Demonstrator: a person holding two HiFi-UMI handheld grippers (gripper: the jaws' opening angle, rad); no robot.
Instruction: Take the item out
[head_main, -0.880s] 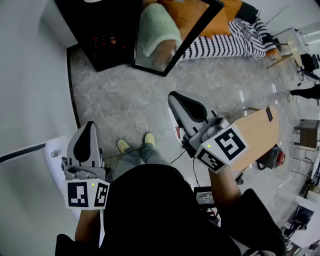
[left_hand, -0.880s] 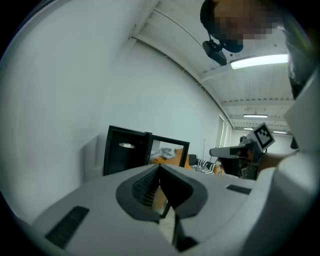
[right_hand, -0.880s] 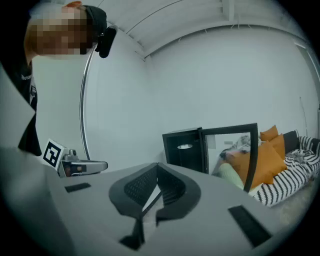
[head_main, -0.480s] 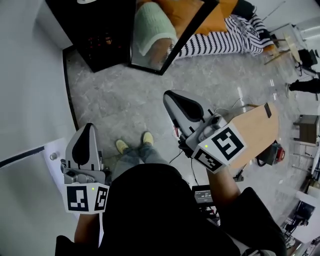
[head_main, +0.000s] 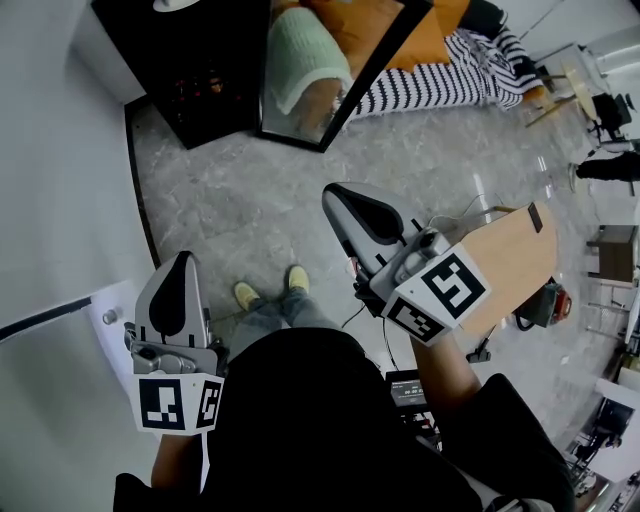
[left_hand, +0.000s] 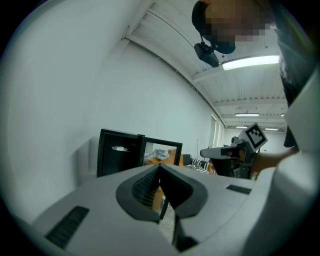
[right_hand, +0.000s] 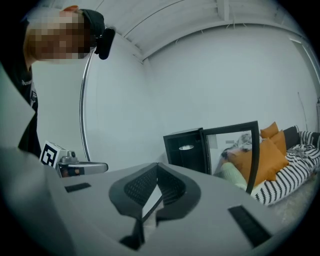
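A black cabinet (head_main: 200, 60) stands against the far wall, and its glass door (head_main: 340, 90) is swung open. The inside is dark; small reddish things (head_main: 195, 88) show dimly on a shelf, too small to identify. My left gripper (head_main: 183, 257) is held level over the floor at the lower left, shut and holding nothing. My right gripper (head_main: 329, 189) points toward the open door, well short of it, also shut and holding nothing. The left gripper view shows its closed jaw tips (left_hand: 160, 167) with the cabinet (left_hand: 119, 157) beyond. The right gripper view shows its tips (right_hand: 157, 165) and the cabinet (right_hand: 186, 150).
A sofa with orange cushions (head_main: 440, 30) and a striped blanket (head_main: 450, 85) lies behind the door. A pale green cloth (head_main: 305, 55) shows through the glass. A wooden table (head_main: 515, 265) stands at the right. A white wall (head_main: 60, 200) runs along the left. The floor (head_main: 250, 200) is grey marble.
The right gripper has drifted slightly left and the left gripper sits a little lower in the view. Both stay shut and hold nothing.
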